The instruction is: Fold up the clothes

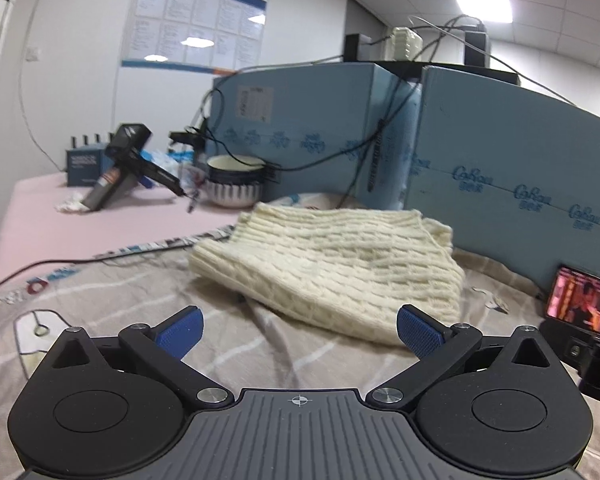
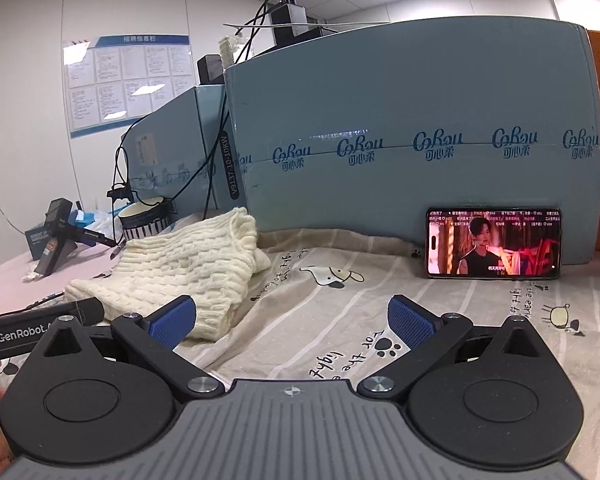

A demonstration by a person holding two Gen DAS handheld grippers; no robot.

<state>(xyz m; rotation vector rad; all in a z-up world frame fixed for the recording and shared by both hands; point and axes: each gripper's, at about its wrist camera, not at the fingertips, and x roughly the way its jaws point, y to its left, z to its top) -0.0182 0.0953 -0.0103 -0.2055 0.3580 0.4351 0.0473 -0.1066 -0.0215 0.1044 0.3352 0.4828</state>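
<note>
A cream cable-knit sweater (image 1: 332, 268) lies folded into a thick bundle on the patterned beige sheet (image 1: 140, 304). My left gripper (image 1: 300, 330) stands open just short of its near edge, with nothing between the blue pads. In the right wrist view the same sweater (image 2: 184, 268) sits to the left, and my right gripper (image 2: 292, 320) is open over bare sheet (image 2: 340, 320), its left pad (image 2: 168, 324) close to the sweater's near corner. The left gripper's body (image 2: 40, 330) shows at the left edge.
Blue foam boards (image 2: 400, 128) wall off the back. A phone (image 2: 494, 243) playing video leans against them at the right. A striped bowl (image 1: 236, 184), a black device (image 1: 116, 172), a blue box and cables crowd the pink surface (image 1: 100, 228) at the left.
</note>
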